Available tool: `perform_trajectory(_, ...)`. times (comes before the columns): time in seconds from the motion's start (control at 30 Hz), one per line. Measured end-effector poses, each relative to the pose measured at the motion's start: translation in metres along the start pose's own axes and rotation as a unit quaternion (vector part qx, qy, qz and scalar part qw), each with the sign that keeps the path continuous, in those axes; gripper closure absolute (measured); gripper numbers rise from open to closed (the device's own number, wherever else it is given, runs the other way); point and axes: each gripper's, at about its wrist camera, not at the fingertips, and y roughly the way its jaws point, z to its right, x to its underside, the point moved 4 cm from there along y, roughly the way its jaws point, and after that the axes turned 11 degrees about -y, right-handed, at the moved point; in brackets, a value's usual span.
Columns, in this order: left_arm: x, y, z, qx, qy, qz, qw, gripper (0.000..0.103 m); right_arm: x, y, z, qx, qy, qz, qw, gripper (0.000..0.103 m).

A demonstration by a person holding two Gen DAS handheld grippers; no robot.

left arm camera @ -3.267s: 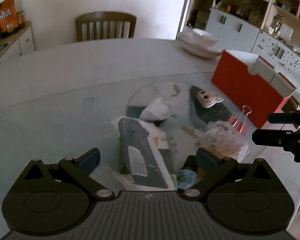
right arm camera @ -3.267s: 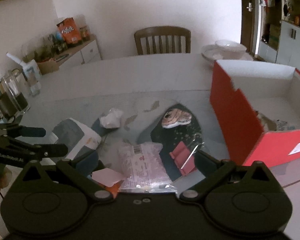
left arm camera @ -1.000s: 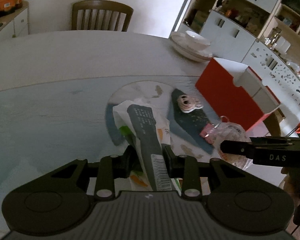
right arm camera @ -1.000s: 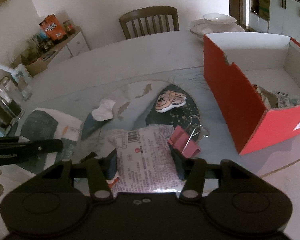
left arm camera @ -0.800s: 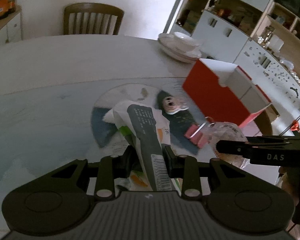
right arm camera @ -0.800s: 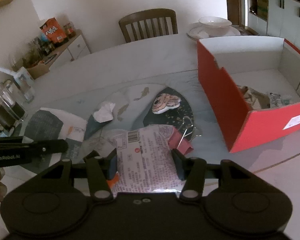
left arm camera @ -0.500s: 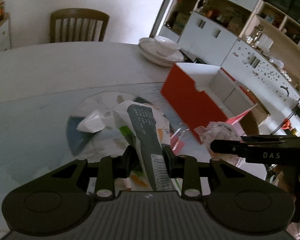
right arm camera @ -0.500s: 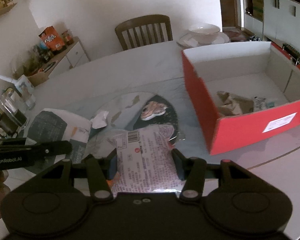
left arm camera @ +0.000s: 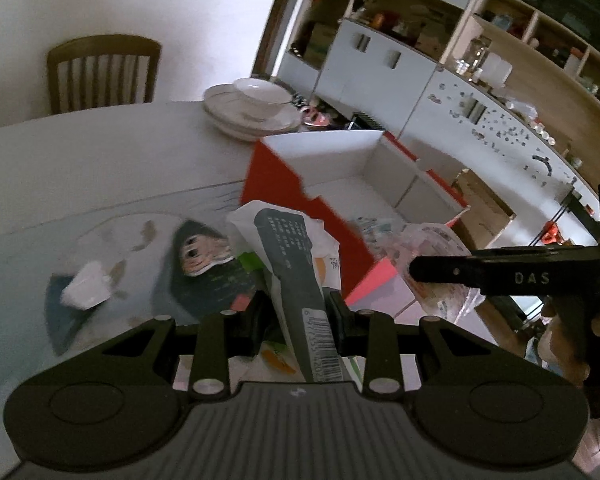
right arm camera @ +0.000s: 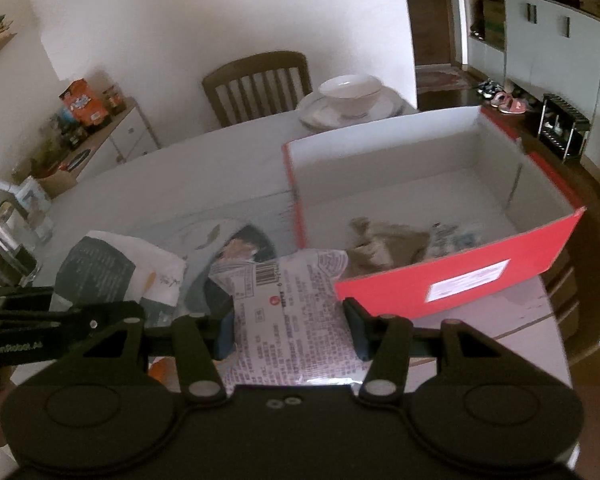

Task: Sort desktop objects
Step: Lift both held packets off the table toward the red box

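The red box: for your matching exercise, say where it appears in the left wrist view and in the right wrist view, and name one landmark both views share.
Left wrist view: the red box sits centre frame, beyond the grey-and-white packet.
Right wrist view: the red box fills the right half, open top showing, scraps inside.
Shared landmark: the white bowl on plates behind the box.

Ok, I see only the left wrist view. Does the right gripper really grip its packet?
Observer: Yes. The right gripper is shut on the packet, one pad on each side.
Operator: What is put away so far?
Observer: Crumpled brown paper and a small wrapper lie in the red box.
Operator: Any mark on that box?
Observer: A white label on its near outer wall.
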Motion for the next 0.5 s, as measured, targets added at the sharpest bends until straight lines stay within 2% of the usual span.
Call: perform_trajectory(0.5, -0.033, 0.052, 0.079, 0.011, 0.044, 0.013, 0.9989, 0.072, -0.028, -0.007, 0.087, 0.016, -0.010, 0.017, 1.000, 0.049)
